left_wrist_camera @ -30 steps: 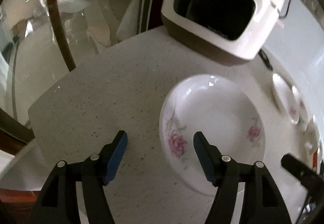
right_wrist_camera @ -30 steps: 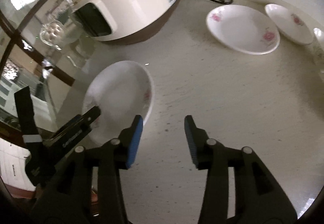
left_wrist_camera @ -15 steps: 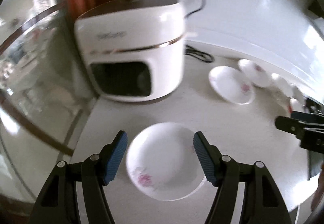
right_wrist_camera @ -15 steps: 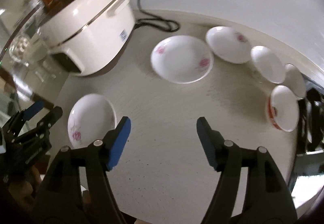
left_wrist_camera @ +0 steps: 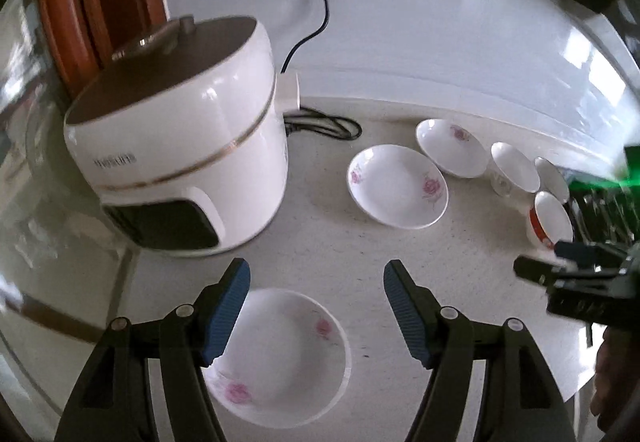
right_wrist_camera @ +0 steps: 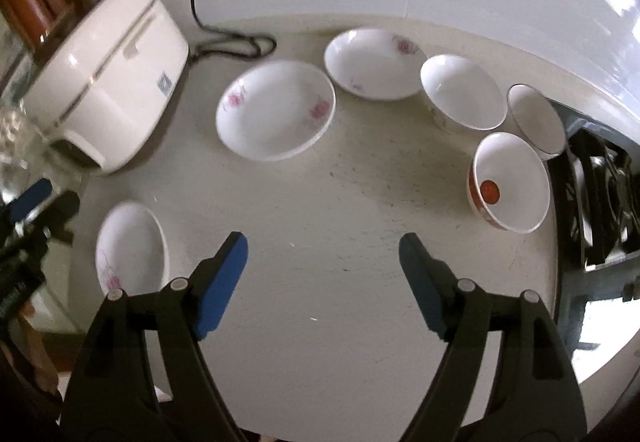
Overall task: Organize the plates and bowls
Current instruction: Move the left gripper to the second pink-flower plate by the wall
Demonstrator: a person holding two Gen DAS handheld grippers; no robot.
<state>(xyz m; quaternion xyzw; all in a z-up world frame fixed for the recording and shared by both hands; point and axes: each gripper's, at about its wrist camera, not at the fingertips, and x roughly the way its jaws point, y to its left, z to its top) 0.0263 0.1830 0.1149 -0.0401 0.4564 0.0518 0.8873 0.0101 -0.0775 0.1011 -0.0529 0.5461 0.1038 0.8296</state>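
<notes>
A white plate with pink flowers [left_wrist_camera: 286, 356] [right_wrist_camera: 130, 248] lies alone at the counter's near left corner. My left gripper [left_wrist_camera: 316, 308] hovers open above it with nothing held. Farther back lie two more flowered plates [right_wrist_camera: 276, 110] [right_wrist_camera: 374, 62], the former also visible in the left wrist view [left_wrist_camera: 398, 192]. To the right stand a white bowl [right_wrist_camera: 462, 96], a red-sided bowl [right_wrist_camera: 510, 182] and a small rimmed bowl [right_wrist_camera: 536, 120]. My right gripper [right_wrist_camera: 324, 278] is open over bare counter in the middle.
A white rice cooker [left_wrist_camera: 180, 146] [right_wrist_camera: 104, 90] stands at the back left, its black cord [left_wrist_camera: 320, 122] running along the wall. A dark stove grate [right_wrist_camera: 600, 198] borders the counter on the right. A glass panel [left_wrist_camera: 36, 222] lies beyond the left edge.
Both grippers have lifted and drawn back from the near plate, so the whole row of dishes is in view. The right gripper's jaws have spread wider.
</notes>
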